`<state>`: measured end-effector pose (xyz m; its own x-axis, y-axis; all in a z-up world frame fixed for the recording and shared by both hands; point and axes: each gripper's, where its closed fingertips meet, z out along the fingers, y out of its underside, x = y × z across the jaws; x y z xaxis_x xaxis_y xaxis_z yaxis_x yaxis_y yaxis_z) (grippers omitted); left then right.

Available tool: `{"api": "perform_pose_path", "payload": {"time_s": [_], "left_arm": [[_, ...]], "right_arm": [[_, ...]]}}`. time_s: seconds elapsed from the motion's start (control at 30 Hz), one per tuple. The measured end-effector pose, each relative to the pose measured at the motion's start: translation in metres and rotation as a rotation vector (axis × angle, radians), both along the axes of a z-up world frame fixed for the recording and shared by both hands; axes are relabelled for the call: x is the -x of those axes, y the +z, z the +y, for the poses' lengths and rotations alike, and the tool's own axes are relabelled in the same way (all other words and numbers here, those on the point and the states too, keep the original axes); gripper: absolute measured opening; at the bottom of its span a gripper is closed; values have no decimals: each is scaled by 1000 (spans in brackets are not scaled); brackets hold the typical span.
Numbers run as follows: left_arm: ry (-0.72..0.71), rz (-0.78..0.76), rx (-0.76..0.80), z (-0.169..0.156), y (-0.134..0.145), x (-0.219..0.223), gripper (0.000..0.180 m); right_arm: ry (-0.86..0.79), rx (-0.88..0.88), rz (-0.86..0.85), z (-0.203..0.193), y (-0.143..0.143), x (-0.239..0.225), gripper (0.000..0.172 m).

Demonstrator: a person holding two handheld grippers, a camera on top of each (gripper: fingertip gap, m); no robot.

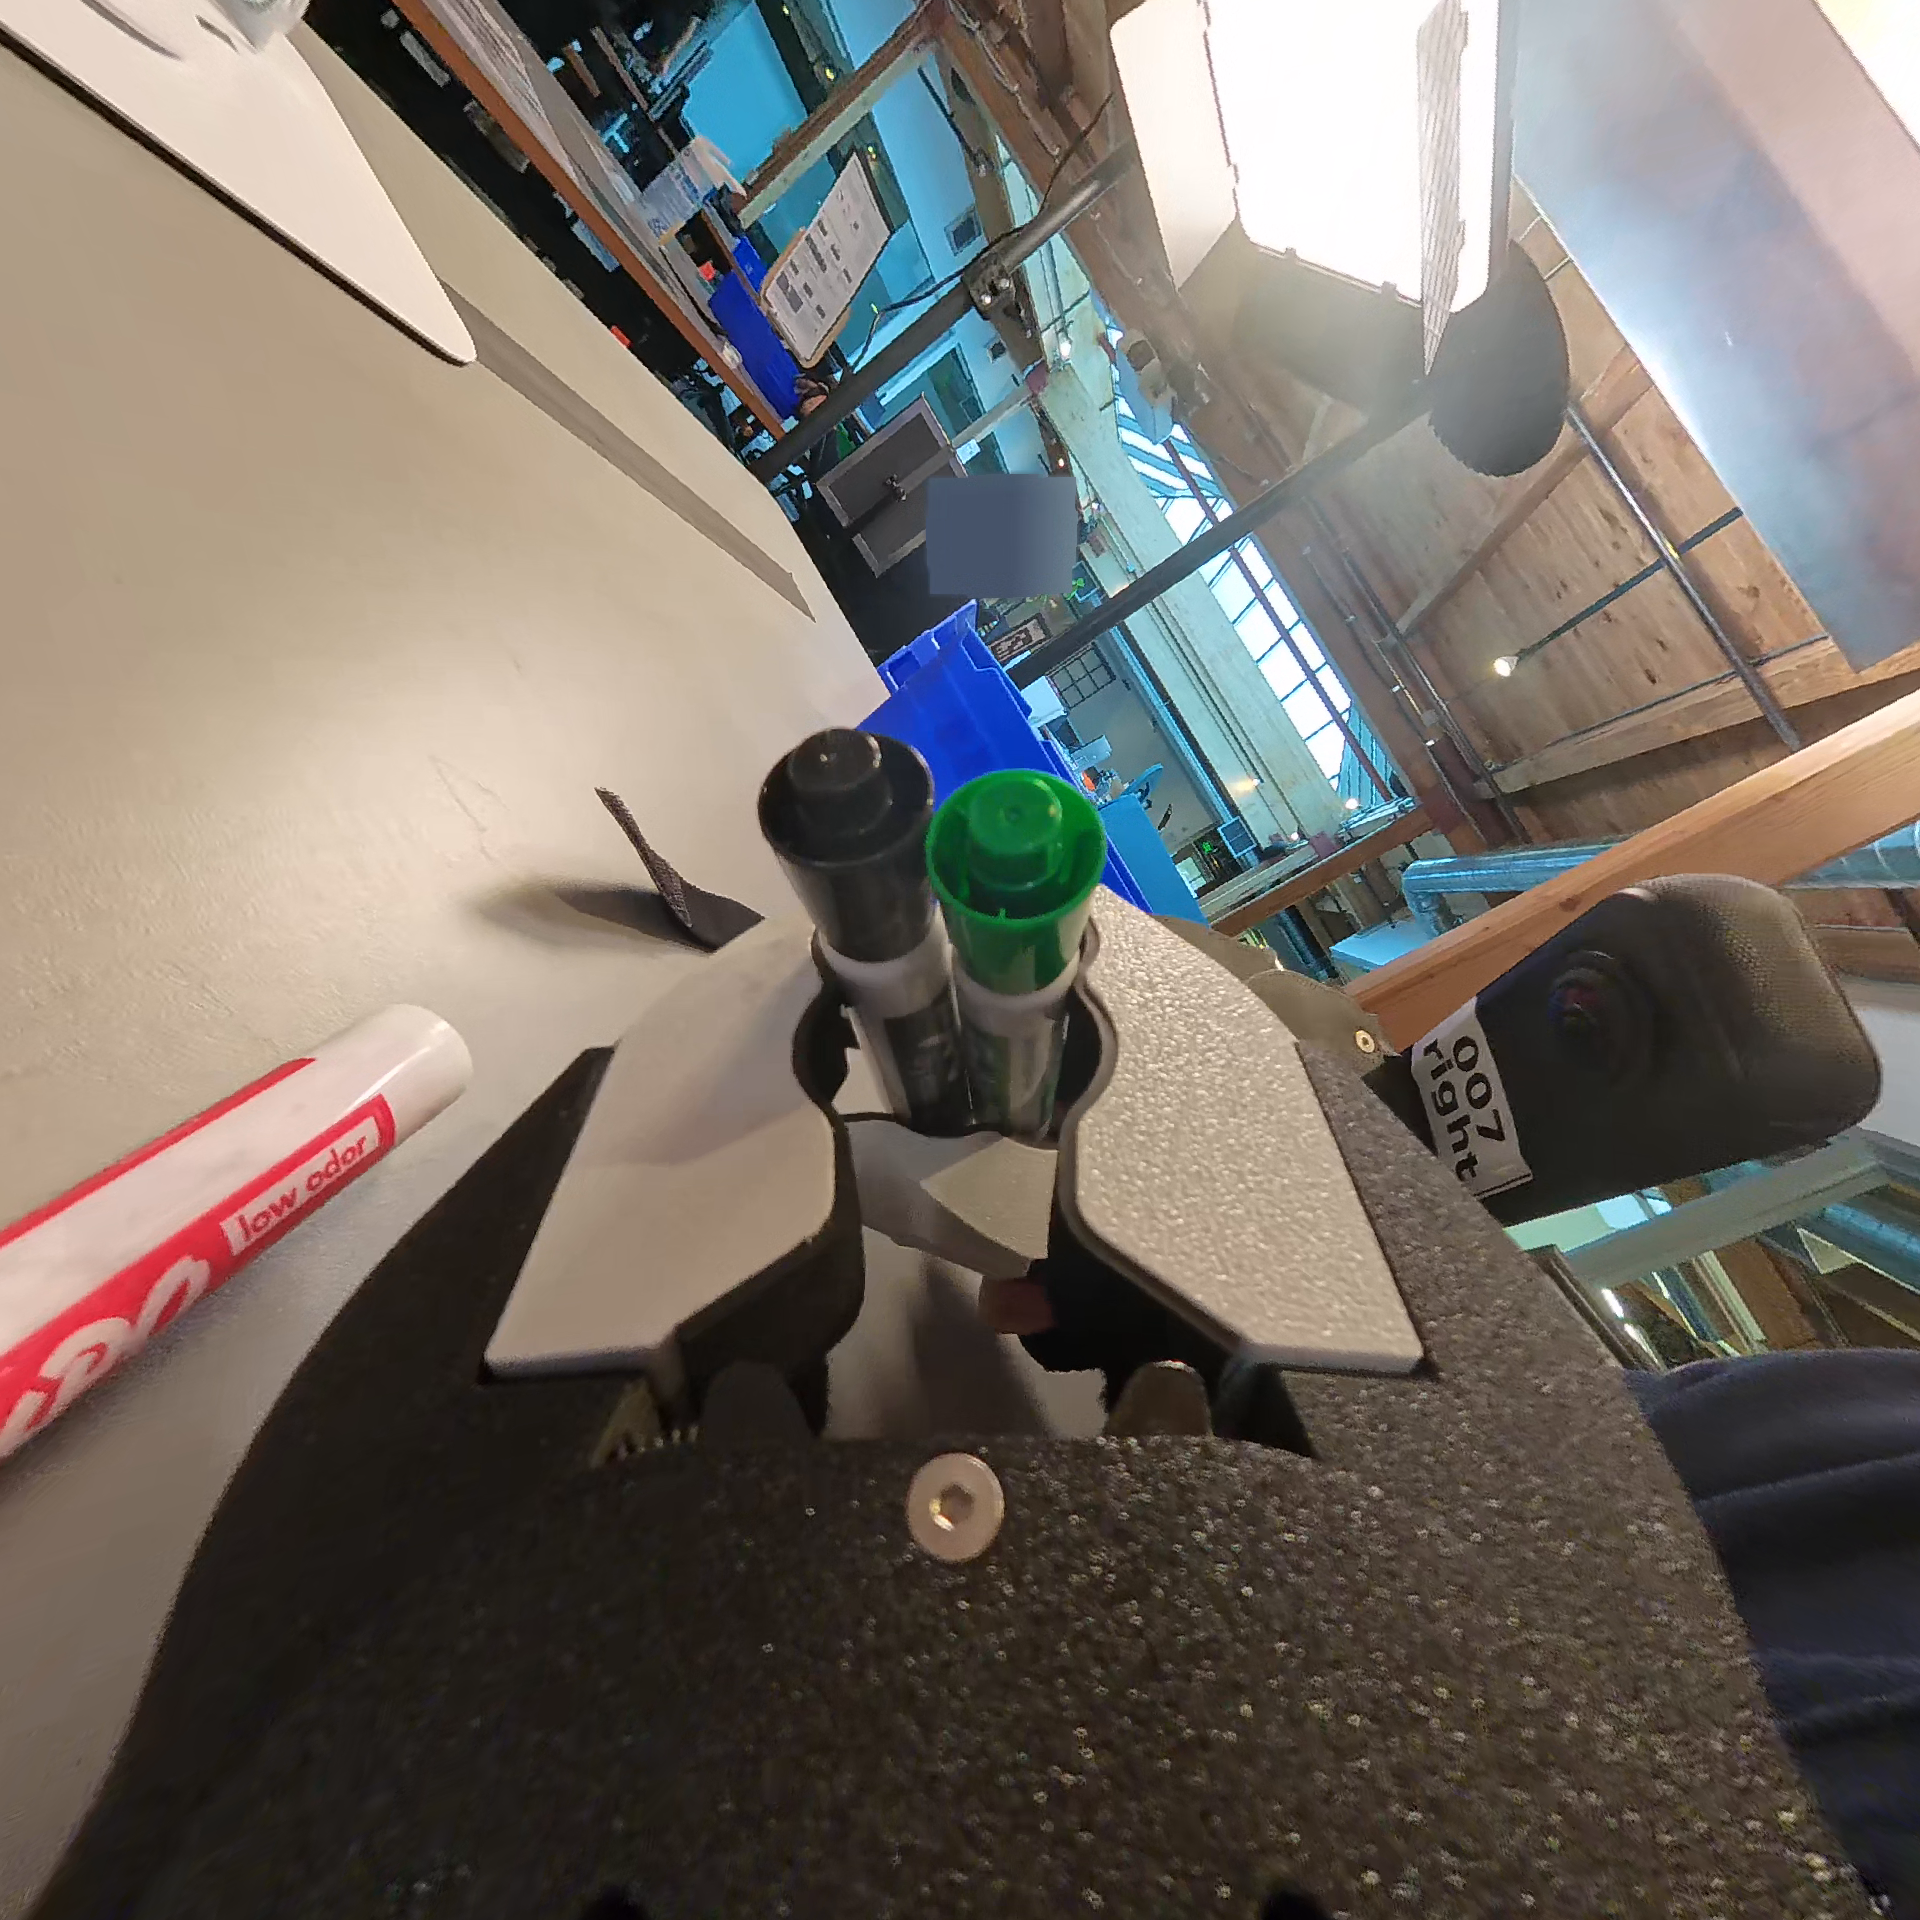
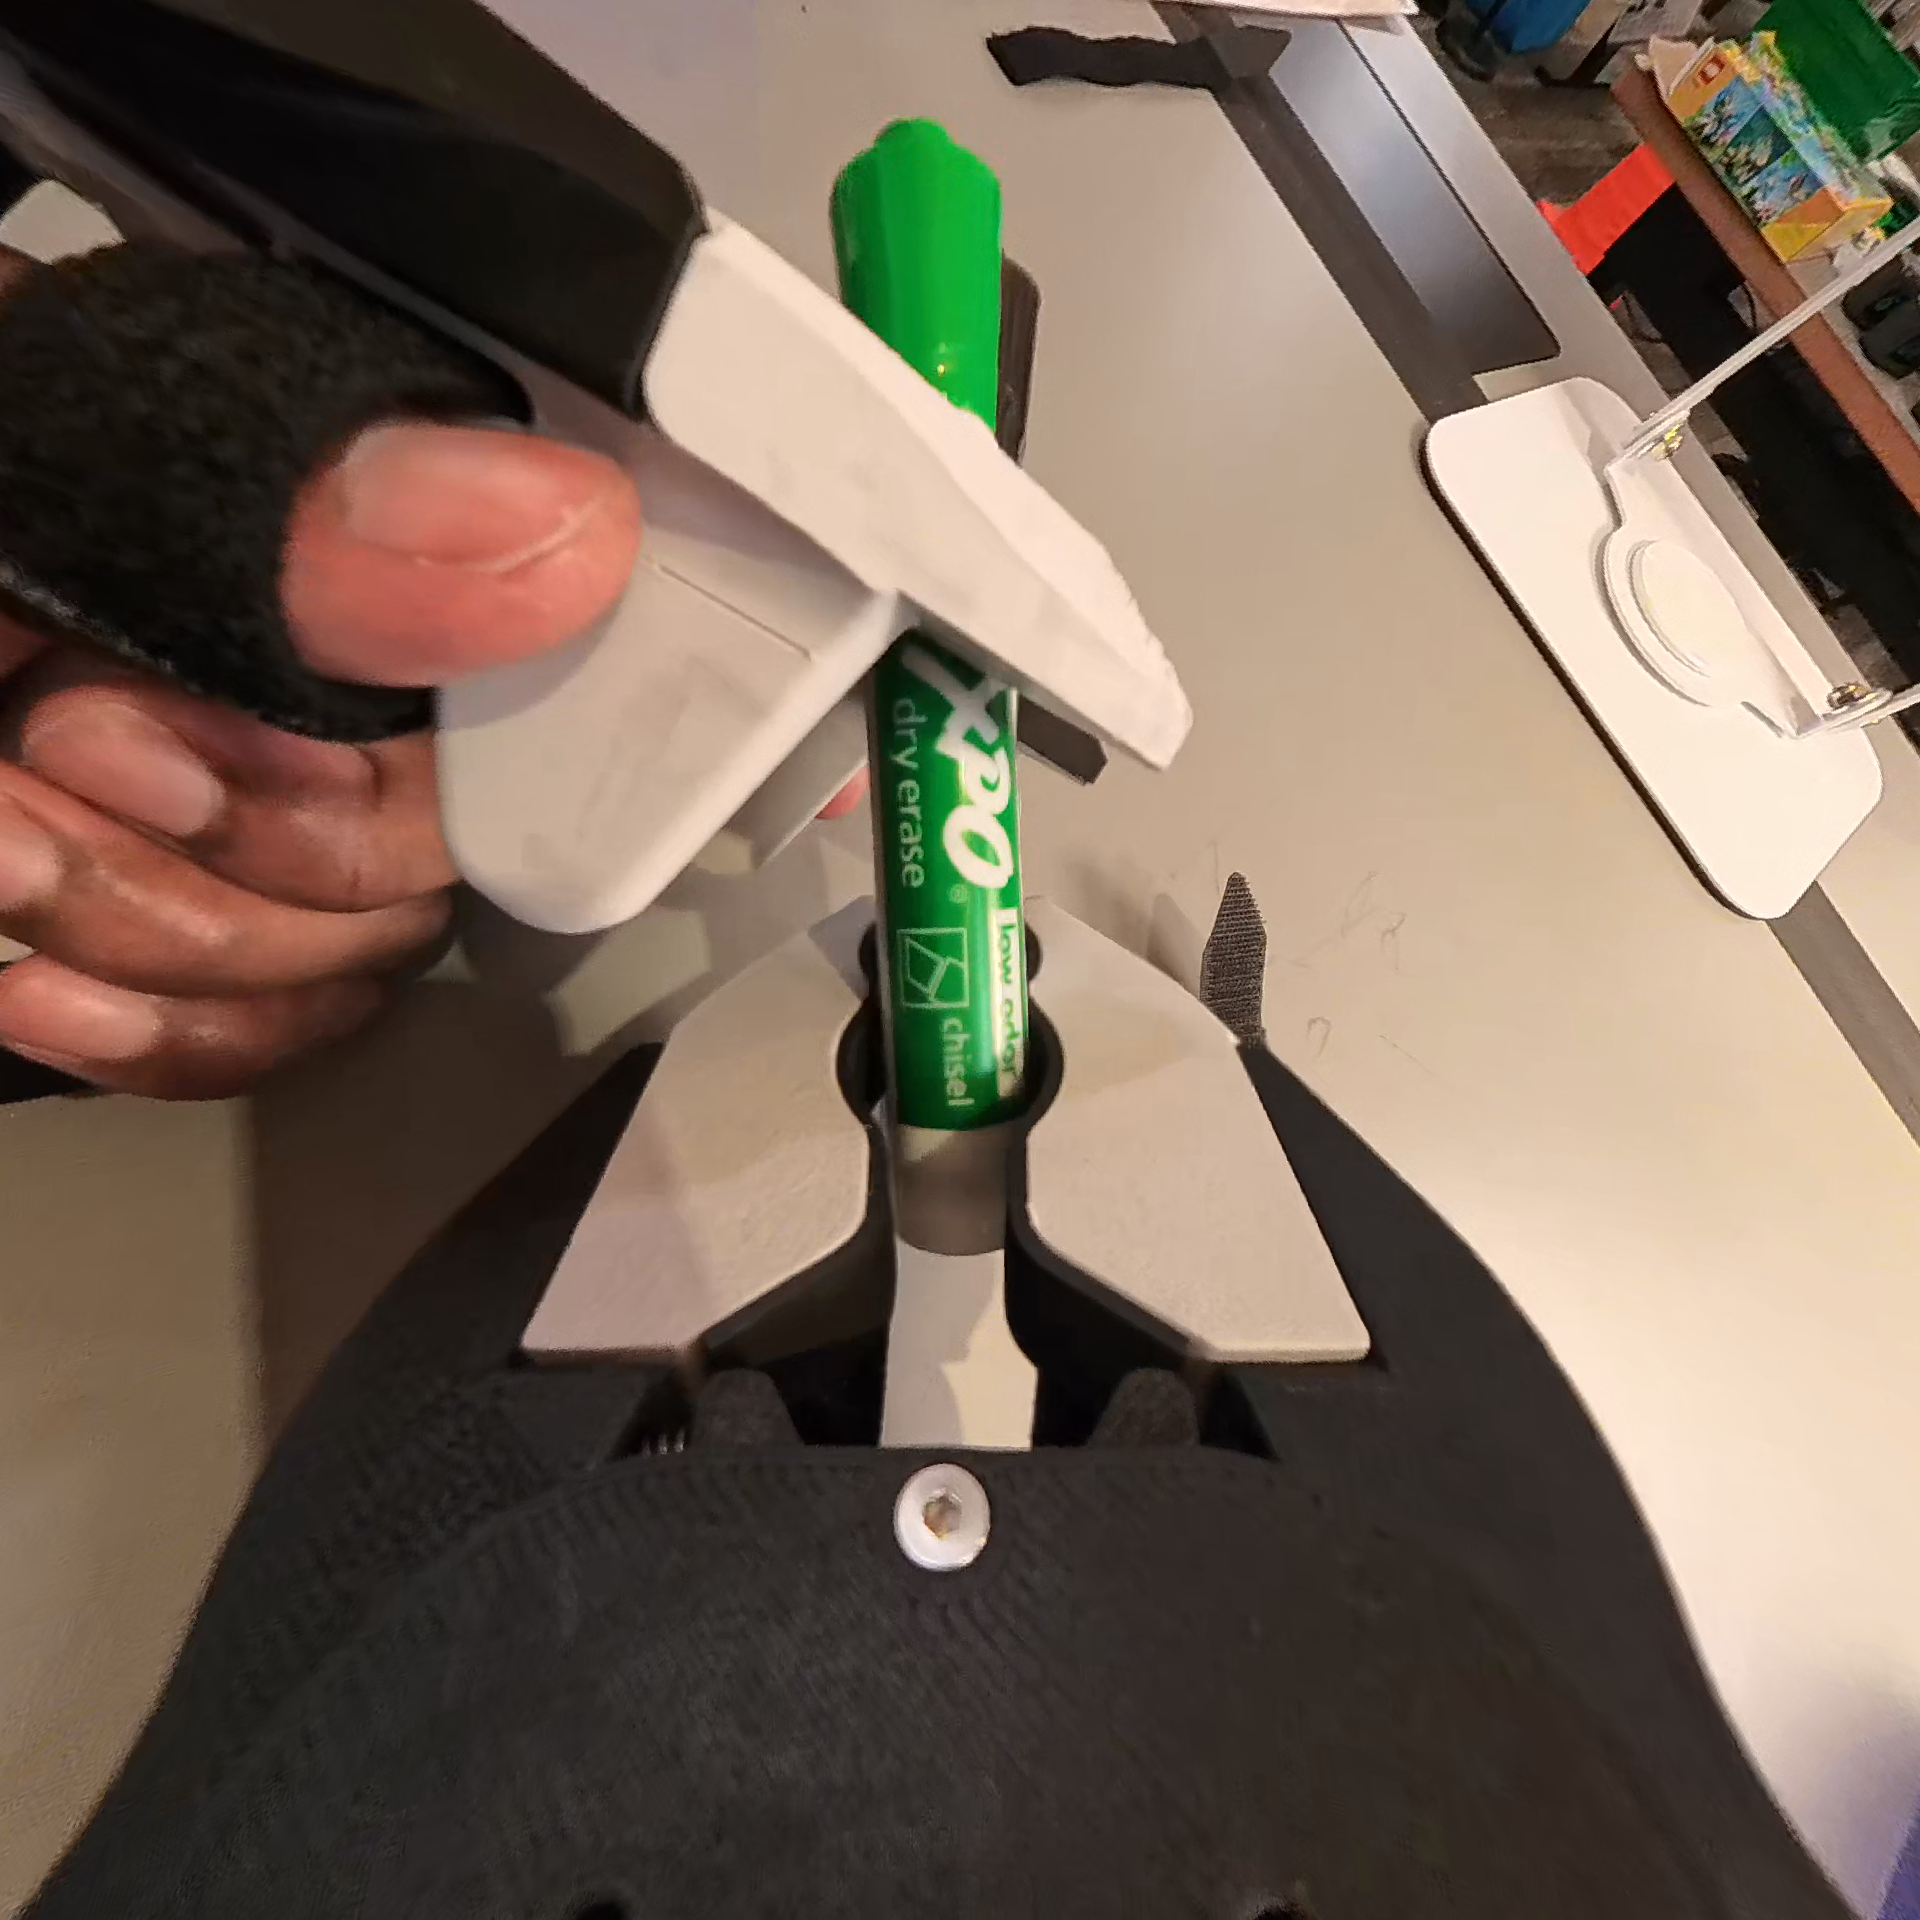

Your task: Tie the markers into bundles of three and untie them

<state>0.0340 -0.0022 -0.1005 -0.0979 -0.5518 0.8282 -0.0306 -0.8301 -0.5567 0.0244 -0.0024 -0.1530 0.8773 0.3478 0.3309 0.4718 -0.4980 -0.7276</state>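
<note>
While both grippers clamp markers, bare table [image 2: 1351,1195] lies rightward.
Left gripper [image 1: 951,1023] pinches black marker [image 1: 862,862] and green marker [image 1: 1013,894]; right gripper [image 2: 951,1039] pinches green.

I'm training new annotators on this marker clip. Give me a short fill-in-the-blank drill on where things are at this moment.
1. The left gripper clamps a black-capped marker and a ____-capped marker side by side.
2. The right gripper grips the green-labelled marker barrel near its ____ end.
3. The red-and-white marker lies loose on the ____.
4. A dark hook-and-loop ____ lies beside the right gripper.

Missing words: green; bottom; table; strap
</note>
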Motion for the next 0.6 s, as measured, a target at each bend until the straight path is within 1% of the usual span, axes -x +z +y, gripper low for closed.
{"api": "perform_pose_path", "payload": {"time_s": [0.03,0.27,0.6], "left_arm": [[1,-3,-3,0,0,0,39],[6,-12,0,0,2,-1,40],[-22,-34,-3,-6,6,-2,41]], "right_arm": [[-1,-1,5,0,0,0,17],[-13,-4,41,0,2,0,16],[-8,3,210,1,4,13,16]]}}
